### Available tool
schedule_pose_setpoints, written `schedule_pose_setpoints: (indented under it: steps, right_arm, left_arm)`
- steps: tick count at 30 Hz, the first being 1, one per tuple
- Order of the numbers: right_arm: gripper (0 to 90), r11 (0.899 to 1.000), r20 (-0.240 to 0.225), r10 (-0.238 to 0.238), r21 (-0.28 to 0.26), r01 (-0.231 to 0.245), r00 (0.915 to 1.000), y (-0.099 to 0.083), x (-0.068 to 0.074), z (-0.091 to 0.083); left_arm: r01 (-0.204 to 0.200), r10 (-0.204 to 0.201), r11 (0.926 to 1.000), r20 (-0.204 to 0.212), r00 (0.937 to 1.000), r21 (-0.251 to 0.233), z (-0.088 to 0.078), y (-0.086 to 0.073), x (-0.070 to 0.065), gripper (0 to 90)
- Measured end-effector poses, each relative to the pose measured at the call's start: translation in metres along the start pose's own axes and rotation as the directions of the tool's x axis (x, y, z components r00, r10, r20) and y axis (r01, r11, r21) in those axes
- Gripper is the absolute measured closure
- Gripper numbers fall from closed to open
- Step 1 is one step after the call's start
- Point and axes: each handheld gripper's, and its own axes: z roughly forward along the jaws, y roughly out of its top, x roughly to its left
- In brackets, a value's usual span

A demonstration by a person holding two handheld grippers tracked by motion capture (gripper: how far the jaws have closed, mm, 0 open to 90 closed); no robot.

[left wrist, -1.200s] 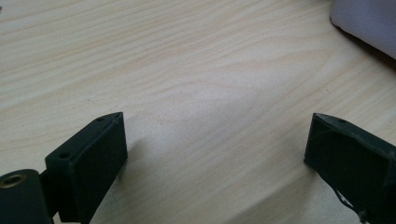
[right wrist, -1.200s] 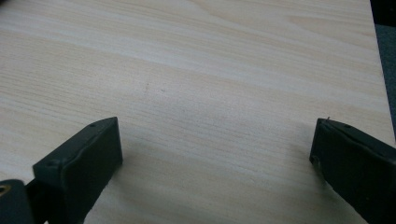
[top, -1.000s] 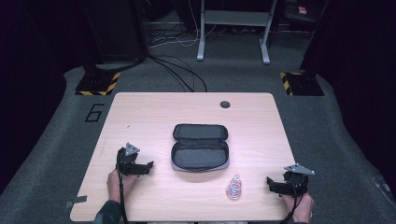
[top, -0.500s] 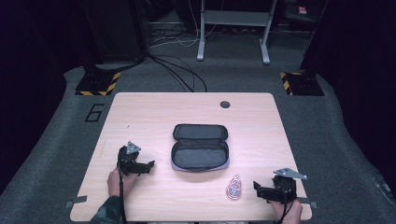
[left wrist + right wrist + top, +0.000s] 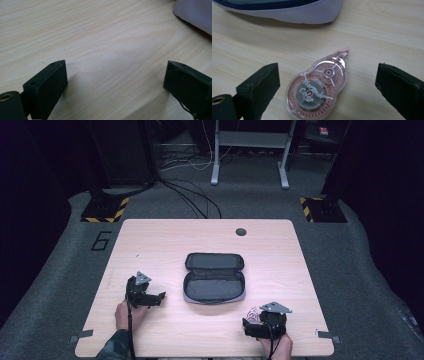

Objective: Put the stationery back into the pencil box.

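I am holding my right claw [image 5: 248,326] low over the near edge of the bench [image 5: 165,245], its jaws wide yet just now closing a little. The pink correction tape dispenser [image 5: 319,87] is lying flat on the wood between them, touched by neither jaw. My left claw [image 5: 159,298] is resting further left, jaws standing wide over bare wood with nothing between them. Beyond both, the open pencil case [image 5: 215,278] is lying mid-bench, near the dispenser but apart from it.
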Motion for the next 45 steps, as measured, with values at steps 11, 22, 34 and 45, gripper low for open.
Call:
schedule_pose_setpoints:
  steps: [11, 22, 34, 45]
  right_arm:
    - [9.6, 0.999, 0.053, -0.047, 0.015, 0.046, 0.9975, -0.003, 0.007, 0.014]
    - [13.3, 0.997, 0.041, -0.073, 0.026, 0.072, 0.9965, -0.012, 0.001, 0.012]
    - [17.4, 0.996, 0.024, -0.086, 0.014, 0.086, 0.996, -0.016, -0.005, 0.005]
    - [28.3, 0.995, 0.012, -0.101, 0.009, 0.101, 0.9948, -0.02, -0.006, 0.002]
  left_arm:
    - [0.001, -0.001, 1.0, 0.0, 1.0, -0.001, 0.0, 0.0, 0.0, 5.0]
    - [0.002, -0.002, 1.0, 0.0, 1.0, -0.002, 0.0, 0.0, 0.0, 5.0]
    - [-0.005, 0.005, 1.0, 0.001, 1.0, 0.002, 0.0, 0.0, 0.0, 5.2]
    - [-0.005, 0.005, 1.0, 0.001, 1.0, 0.002, 0.0, 0.0, 0.0, 5.2]
